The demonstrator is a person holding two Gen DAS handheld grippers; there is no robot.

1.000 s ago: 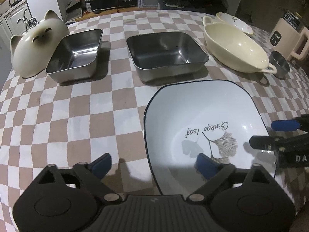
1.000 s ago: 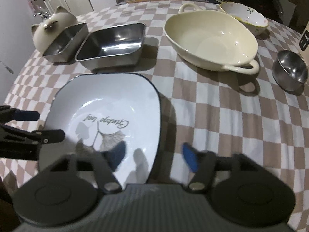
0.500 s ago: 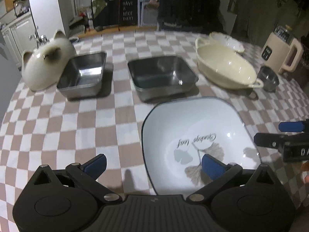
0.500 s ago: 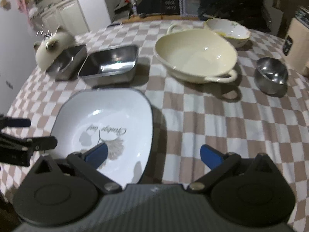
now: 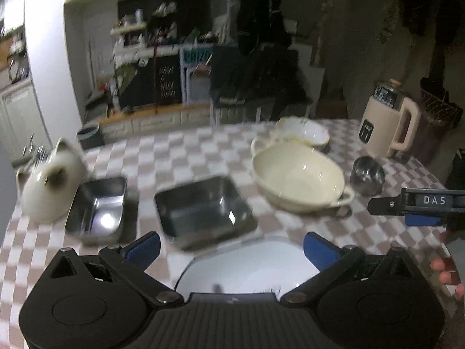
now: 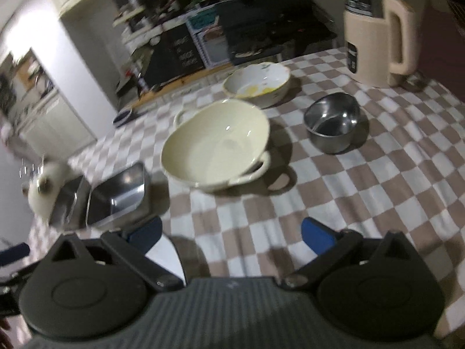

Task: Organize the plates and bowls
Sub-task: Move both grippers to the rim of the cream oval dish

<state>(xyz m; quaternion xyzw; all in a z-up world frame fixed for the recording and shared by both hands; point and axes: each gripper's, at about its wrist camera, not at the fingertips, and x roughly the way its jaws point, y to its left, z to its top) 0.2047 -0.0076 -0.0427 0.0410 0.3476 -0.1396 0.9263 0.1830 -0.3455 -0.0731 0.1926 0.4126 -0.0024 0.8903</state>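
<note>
Dim room, motion blur, fisheye-warped edges.

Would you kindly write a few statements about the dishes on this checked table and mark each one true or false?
1. Both tongs, left and right, stand open with nothing between the pads. True.
2. The small steel bowl is stacked inside the cream two-handled bowl. False: it sits apart on the cloth, beside that bowl.
3. The floral bowl lies beyond the cream two-handled bowl. True.
4. The two steel square trays are nested together. False: they sit side by side.
5. The white square plate is lifted off the table. False: it rests on the cloth below the left tongs.
</note>
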